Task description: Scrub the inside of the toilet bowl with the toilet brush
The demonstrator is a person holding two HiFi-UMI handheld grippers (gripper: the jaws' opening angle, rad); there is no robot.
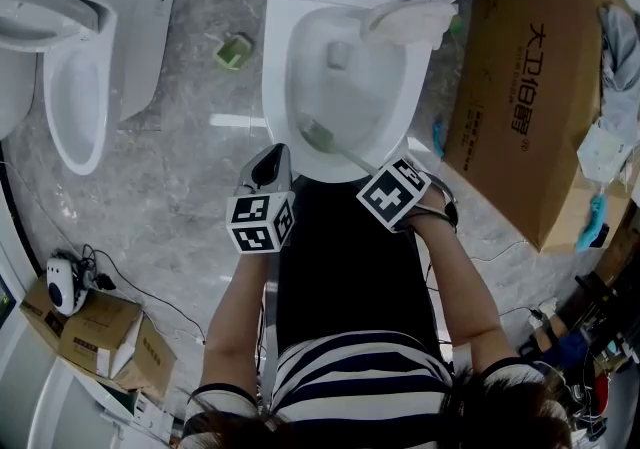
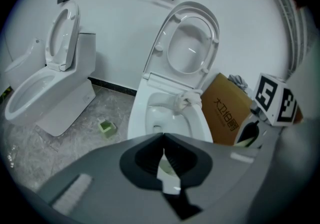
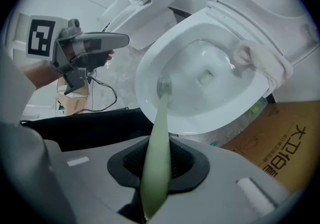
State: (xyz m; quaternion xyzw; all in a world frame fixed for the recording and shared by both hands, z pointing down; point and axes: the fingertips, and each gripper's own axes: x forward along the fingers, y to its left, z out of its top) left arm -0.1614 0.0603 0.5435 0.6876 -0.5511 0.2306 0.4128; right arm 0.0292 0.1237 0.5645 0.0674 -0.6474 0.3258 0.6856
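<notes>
Toilet brush (image 3: 159, 133) is reaching into the toilet bowl (image 1: 278, 87), bristles lying against the near inner wall; right gripper (image 3: 155, 170) is clamping its pale green handle, tilting down over the front rim; left gripper (image 2: 164, 160) is hovering alongside, jaws closed, empty

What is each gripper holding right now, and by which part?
The right gripper is shut on the toilet brush, gripping its pale green handle; the bristles are inside the toilet bowl. The left gripper holds nothing, jaws together.
</notes>
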